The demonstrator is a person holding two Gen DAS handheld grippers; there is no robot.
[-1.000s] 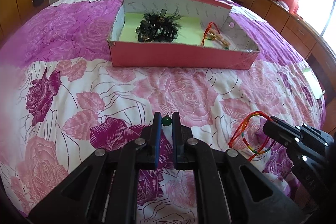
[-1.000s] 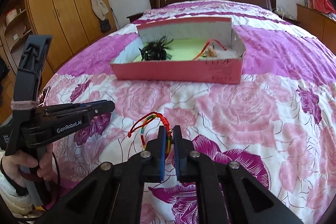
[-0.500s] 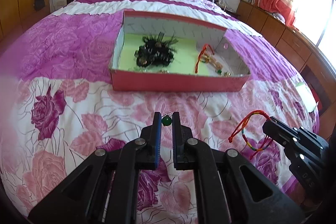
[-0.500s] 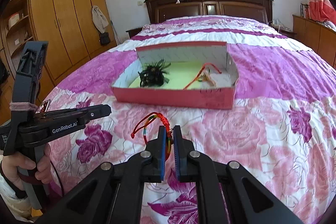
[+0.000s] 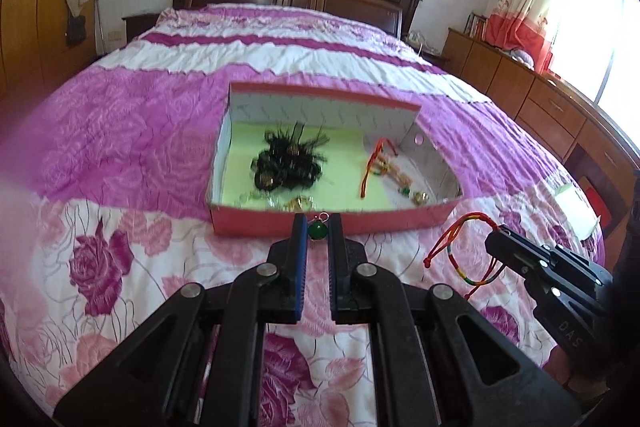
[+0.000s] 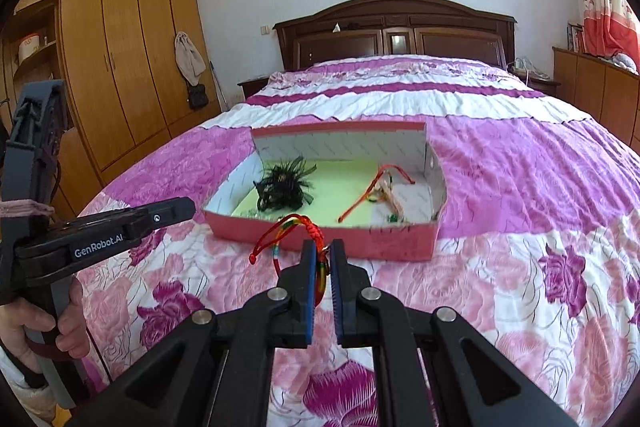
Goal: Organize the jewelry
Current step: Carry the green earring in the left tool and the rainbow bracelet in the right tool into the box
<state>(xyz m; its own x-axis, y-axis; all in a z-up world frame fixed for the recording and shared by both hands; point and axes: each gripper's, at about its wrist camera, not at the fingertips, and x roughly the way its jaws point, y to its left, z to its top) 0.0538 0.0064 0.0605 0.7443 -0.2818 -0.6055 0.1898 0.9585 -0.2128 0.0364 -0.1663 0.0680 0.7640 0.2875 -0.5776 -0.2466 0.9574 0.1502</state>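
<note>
Green bead pendant (image 5: 317,230) sits pinched at the very tips of the left hand-held gripper (image 5: 318,233), jaws nearly shut on it, its small ring poking out past the tips. Right hand-held gripper (image 6: 323,259) is clamped narrow on a multicoloured cord bracelet (image 6: 294,231), most of the loop hanging free ahead of and to the left of its tips. Both are held above the bed (image 5: 120,131), with the pink box (image 5: 332,223) straight ahead of each gripper and apparently not yet over it. Main risk, as I read it: the bead is round and smooth and held by a tiny contact patch, so any jolt or slight easing could let it squirt out and roll into the quilt folds short of the box. Second risk: the dangling bracelet loop could catch the box's near wall, or snag the left gripper, which is just beside it, and pull out of the pads. Third: the box already holds a black feathery piece (image 5: 288,163) ahead-left and a red cord with small bits (image 5: 376,163) ahead-right; dropping the bracelet onto the red cord would likely tangle them, and the bead could bury itself under the feathers. Box looks like light card on soft bedding, so a bump from either gripper would probably shove or tip it. I'd release low, over bare green liner (image 5: 344,167) between the two piles.
</note>
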